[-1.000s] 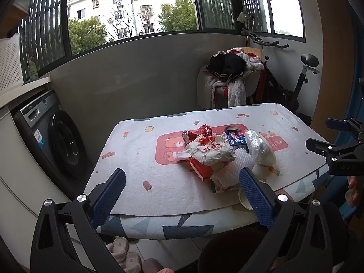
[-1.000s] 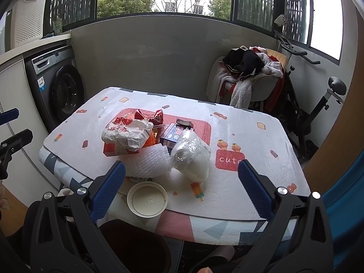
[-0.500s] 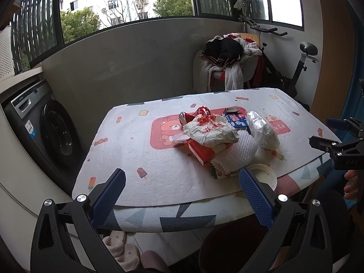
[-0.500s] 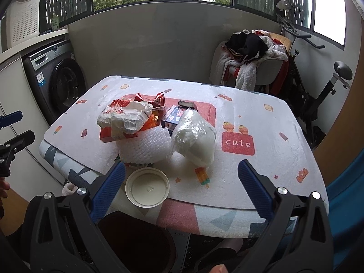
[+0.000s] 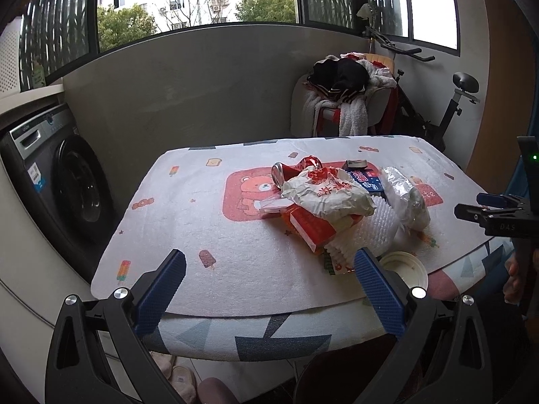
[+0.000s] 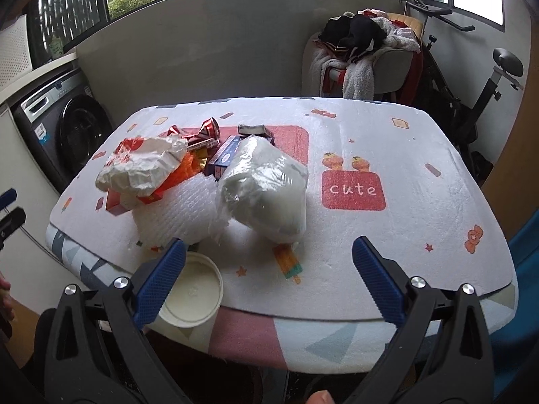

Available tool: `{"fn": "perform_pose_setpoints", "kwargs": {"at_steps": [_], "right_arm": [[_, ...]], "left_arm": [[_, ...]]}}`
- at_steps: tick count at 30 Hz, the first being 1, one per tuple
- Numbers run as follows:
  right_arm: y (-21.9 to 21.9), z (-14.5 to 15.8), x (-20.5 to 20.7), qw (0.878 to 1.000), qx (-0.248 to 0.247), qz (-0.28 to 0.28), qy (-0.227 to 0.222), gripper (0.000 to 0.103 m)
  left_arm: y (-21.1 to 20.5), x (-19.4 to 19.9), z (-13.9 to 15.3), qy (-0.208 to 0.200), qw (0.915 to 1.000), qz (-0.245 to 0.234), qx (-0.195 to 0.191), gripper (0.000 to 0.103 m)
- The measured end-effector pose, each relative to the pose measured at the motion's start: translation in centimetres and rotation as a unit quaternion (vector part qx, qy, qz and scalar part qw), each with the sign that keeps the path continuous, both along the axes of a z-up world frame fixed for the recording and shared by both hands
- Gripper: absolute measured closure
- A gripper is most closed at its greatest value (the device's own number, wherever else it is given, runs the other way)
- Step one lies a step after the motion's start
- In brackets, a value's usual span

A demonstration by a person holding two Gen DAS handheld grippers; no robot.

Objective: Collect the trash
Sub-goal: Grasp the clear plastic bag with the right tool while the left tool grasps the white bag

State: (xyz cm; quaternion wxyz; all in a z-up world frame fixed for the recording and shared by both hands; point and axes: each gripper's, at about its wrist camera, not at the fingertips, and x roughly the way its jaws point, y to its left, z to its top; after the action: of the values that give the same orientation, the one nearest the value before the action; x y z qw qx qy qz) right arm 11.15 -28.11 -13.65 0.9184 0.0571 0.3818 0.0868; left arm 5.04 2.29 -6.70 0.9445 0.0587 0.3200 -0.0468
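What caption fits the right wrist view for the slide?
Open right gripper hovers at the table edge before a trash pile: clear bag, foam sheet, white lid.

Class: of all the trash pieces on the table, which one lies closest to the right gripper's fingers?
The round white lid, at the table's near edge beside the right gripper; the other trash lies farther back.

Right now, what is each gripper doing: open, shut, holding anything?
Left gripper: open, holding nothing, short of the trash pile.
Right gripper: open, holding nothing, near the white lid.
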Motion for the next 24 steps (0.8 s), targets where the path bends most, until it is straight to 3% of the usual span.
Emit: {"fn": "perform_pose_setpoints", "kwargs": {"at_steps": [5, 11, 14, 16, 18, 24], "right_arm": [[0.5, -1.0, 5.5, 0.999, 0.032, -0.009, 0.015, 0.006], [2.3, -3.7, 12.0, 0.997, 0.049, -0.025, 0.062, 0.006], [3.3, -4.9, 13.9, 0.996, 0.027, -0.033, 0.085, 0.006], [4.3, -5.4, 14.4, 0.994, -0.022, -0.030, 0.101, 0.006], [4.3, -5.5, 14.2, 0.995, -0.026, -0.021, 0.099, 0.007], [1.7, -3.9, 11.2, 0.996, 0.015, 0.000, 0.085, 0.044]], "left_arm": [[-0.1, 1.2, -0.6, -0.001, 0.9996, 0.021, 0.020, 0.005], [0.7, 2.6, -1.2, 0.013, 0.9994, 0.032, 0.007, 0.005], [0.8, 3.2, -1.5, 0.022, 0.9993, 0.029, -0.003, 0.005], [0.7, 3.3, -1.7, 0.024, 0.9994, 0.022, -0.005, 0.005], [0.6, 3.5, -1.7, 0.024, 0.9995, 0.020, -0.005, 0.005], [0.4, 4.4, -1.7, 0.034, 0.9988, 0.010, -0.035, 0.006]]}}
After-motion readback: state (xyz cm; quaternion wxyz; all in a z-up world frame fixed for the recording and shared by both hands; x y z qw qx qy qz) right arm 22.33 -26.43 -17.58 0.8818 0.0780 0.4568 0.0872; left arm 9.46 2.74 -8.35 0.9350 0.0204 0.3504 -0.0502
